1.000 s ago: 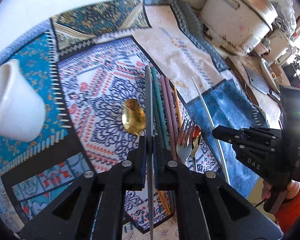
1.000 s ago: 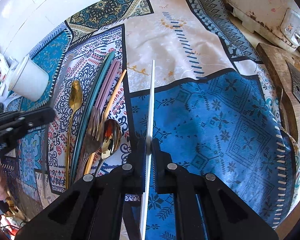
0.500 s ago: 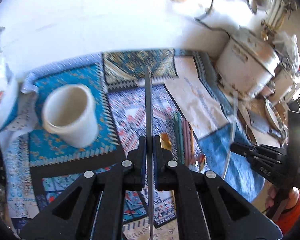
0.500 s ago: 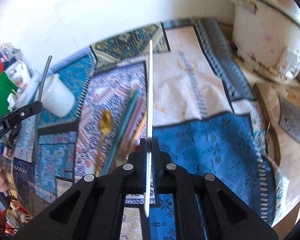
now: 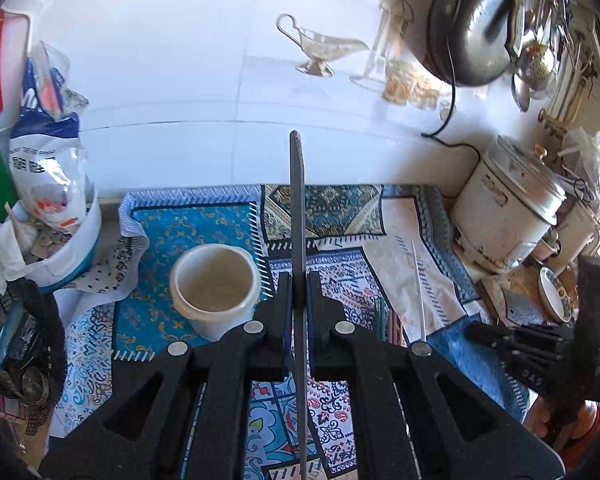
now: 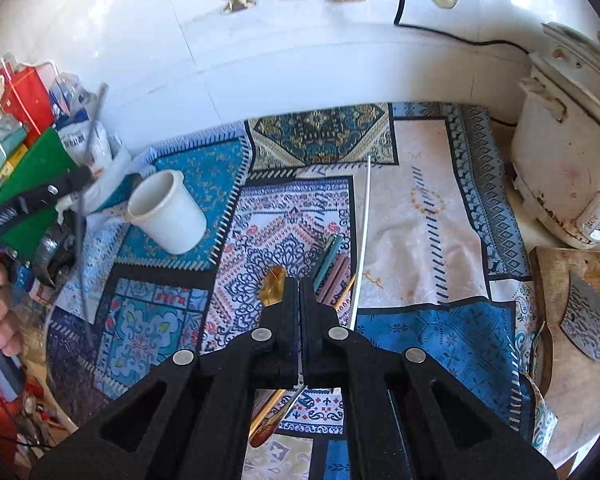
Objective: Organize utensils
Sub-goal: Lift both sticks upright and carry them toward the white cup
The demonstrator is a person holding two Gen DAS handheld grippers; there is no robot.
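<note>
Kitchen counter against a white tiled wall, with a busy patchwork cloth [image 6: 420, 208] spread over it and a grubby white rice cooker [image 5: 508, 220] off to the right.

The left gripper [image 5: 298, 280] is up off the cloth and angled downward. From the right wrist view you can see the person's left hand [image 6: 2, 320] wrapped round its handle at the far left. Its jaws are clamped tight on a grey chopstick [image 5: 296, 200], which runs straight up between the pads. The tip pokes up past the cloth's far edge, in front of the wall. The white cup [image 5: 214, 280] stands upright and empty on the turquoise patch, just left of that chopstick in the left wrist view.

The right gripper [image 6: 300, 284] also tilts down over the middle of the cloth, jaws pressed together. I can't make out anything pinched between them. The white chopstick [image 6: 360, 240] isn't in there. It sits just to the right of the jaws and looks like it's lying on the cloth, along the edge of the cream patch.

The rest of the pile lies on the patterned middle patch. A gold spoon [image 6: 274, 284] peeks out just left of the right jaws, and the teal chopsticks [image 6: 327, 256] and pink chopsticks [image 6: 340, 274] lie side by side between the spoon and the white one.
</note>
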